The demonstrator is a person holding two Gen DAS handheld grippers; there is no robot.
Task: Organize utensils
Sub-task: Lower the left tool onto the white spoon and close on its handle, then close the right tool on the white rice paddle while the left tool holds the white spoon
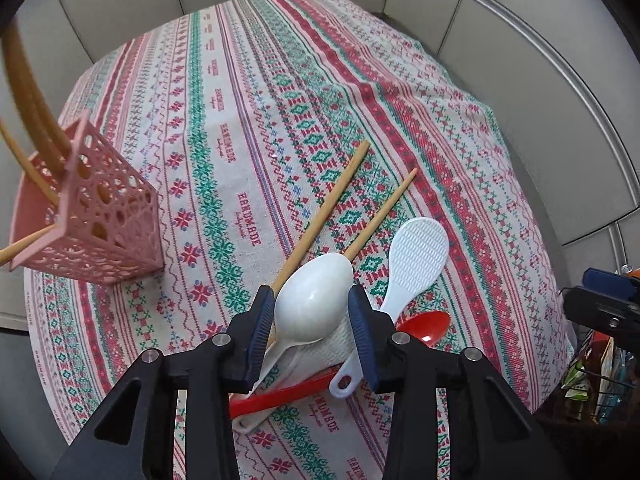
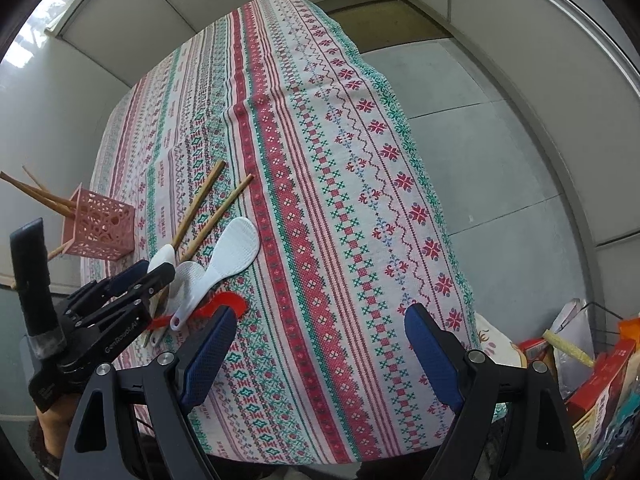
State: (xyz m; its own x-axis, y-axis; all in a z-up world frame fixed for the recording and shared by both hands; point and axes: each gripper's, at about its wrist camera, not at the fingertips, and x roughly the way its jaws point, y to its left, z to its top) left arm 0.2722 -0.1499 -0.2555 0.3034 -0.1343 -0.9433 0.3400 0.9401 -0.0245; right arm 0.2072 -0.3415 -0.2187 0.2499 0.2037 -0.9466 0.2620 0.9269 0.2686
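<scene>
The left gripper (image 1: 312, 312) has its fingers clamped on a white spoon (image 1: 310, 302) at lower centre, above the utensil pile on the table (image 1: 248, 120). A rice paddle (image 1: 416, 252) and red spoon (image 1: 426, 326) lie just right. The pink basket (image 1: 100, 216) stands at left, chopsticks (image 1: 28, 92) in it. The right gripper (image 2: 320, 348) hangs with fingers wide apart, nothing between them.

I'm seeing the utensil holder (image 1: 96, 216) sitting at the tablecloth's (image 1: 248, 92) left, chopsticks (image 1: 28, 92) leaning inside it. Right of it two loose chopsticks (image 1: 332, 204) are lying beside each other, a spoon (image 1: 310, 300) overlapping their near ends, a rice paddle (image 1: 416, 256) just right.
</scene>
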